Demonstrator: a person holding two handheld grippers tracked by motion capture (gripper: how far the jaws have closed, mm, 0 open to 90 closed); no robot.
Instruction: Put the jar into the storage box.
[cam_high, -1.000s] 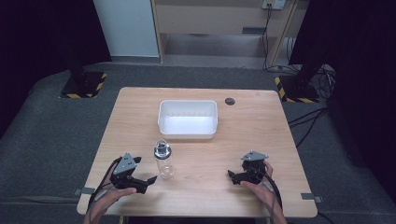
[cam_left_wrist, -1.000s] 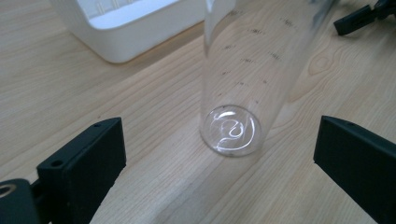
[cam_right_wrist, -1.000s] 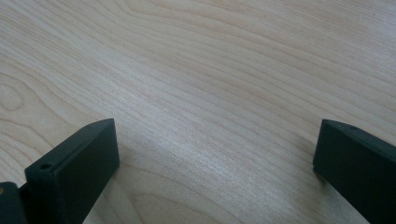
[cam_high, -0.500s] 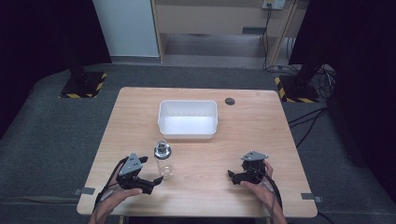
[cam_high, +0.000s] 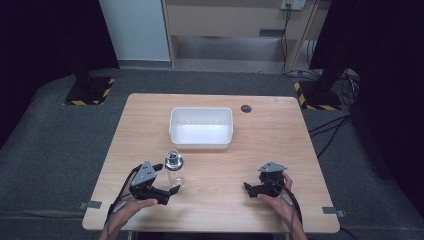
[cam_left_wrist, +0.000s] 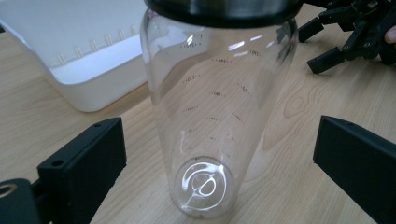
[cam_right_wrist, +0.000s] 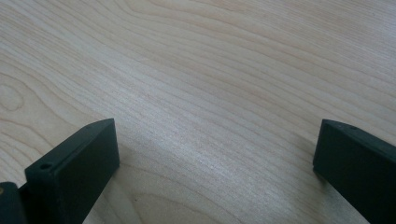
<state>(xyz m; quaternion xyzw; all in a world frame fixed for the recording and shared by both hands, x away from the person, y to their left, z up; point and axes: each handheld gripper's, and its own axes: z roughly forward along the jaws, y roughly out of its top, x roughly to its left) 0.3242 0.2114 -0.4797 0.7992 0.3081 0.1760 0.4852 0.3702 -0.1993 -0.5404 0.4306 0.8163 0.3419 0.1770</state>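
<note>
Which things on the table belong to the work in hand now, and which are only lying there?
In the work:
- clear bottle, upright between the open jaws
- left gripper, open around it, not touching it

Lying about:
- white tub, behind the bottle
- small dark disc near the far edge
- right gripper, open over bare wood

I am working in what looks like a lab or recording studio rather than a home. My wooden table (cam_high: 280, 145) stands alone on grey carpet (cam_high: 60, 150), with black curtains (cam_high: 45, 35) hanging on both sides. Beyond its far corners stand dark stand bases with yellow-and-black hazard tape (cam_high: 90, 92), and cables (cam_high: 330, 135) trail over the floor at the right. Strips of tape (cam_high: 90, 205) mark the carpet by the table's near corners.
</note>
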